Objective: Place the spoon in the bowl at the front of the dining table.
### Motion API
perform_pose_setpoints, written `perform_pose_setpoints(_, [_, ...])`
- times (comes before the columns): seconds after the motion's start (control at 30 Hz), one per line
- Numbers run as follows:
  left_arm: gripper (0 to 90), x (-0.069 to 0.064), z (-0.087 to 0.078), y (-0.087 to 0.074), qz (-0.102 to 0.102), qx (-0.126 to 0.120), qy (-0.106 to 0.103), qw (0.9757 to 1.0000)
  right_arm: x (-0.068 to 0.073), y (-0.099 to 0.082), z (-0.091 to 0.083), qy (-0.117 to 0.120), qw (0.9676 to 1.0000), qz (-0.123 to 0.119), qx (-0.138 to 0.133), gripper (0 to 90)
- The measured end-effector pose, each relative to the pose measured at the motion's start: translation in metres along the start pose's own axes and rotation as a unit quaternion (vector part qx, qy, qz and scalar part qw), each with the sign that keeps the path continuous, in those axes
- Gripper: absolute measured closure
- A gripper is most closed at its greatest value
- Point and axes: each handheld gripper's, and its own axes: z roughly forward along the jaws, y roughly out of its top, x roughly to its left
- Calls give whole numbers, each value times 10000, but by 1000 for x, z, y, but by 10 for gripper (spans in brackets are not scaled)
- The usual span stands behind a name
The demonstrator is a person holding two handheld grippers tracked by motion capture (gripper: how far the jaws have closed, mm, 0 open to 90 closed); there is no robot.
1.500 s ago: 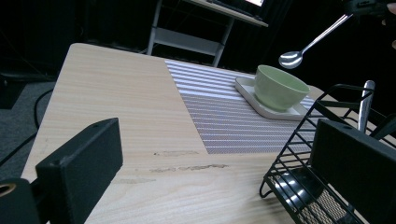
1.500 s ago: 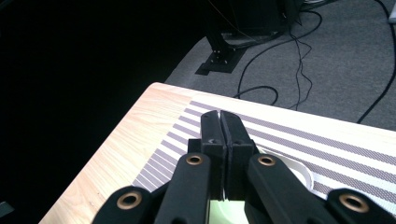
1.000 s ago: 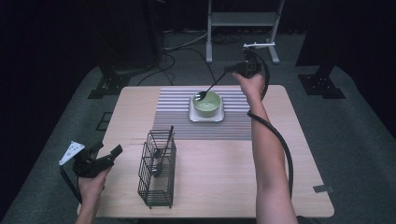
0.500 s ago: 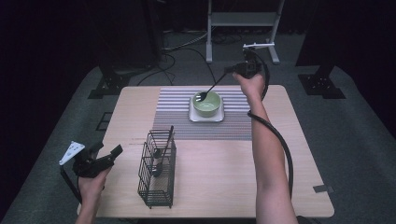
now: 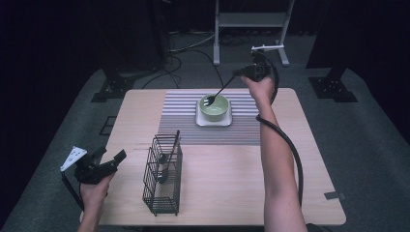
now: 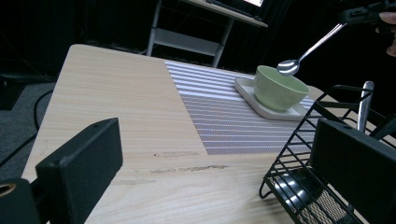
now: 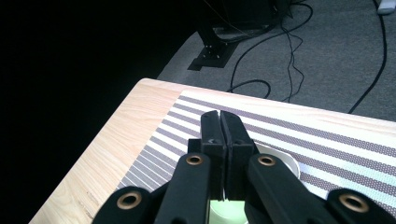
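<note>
A dark room surrounds a pale wooden table with a grey-and-white striped placemat across its far half, cables trailing over the carpet beyond.

The spoon is pinched by its handle in the right gripper, which is raised past the far edge of the table; its jaws are pressed together on the handle, and in the right gripper view they meet with no gap. From those jaws the spoon slants down and toward the person, its bowl hanging just over the rim of the green bowl. In the left gripper view the spoon hovers at the far rim of the green bowl; whether it touches cannot be told. The bowl stands on a small white square plate, below and on the near side of the right gripper, resting on the placemat.

The left gripper is well apart from all this, at the near left edge of the table, its jaws spread wide with nothing between them. Just to its right stands a black wire cutlery rack, upright, with a dark-handled utensil leaning inside. In the left gripper view the rack sits just beside the right-hand jaw, a metal handle rising from it.
</note>
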Motion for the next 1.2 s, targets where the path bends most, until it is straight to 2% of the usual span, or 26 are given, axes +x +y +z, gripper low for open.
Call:
perform_pose_setpoints(0.57, [15, 1, -2, 1, -2, -45, 10, 10000, -3, -3, 6, -94, 9999, 26, 59, 890])
perform_pose_setpoints(1.2, [15, 0, -2, 1, -1, -46, 10, 10000, -18, -16, 14, -189, 9995, 187, 158, 890])
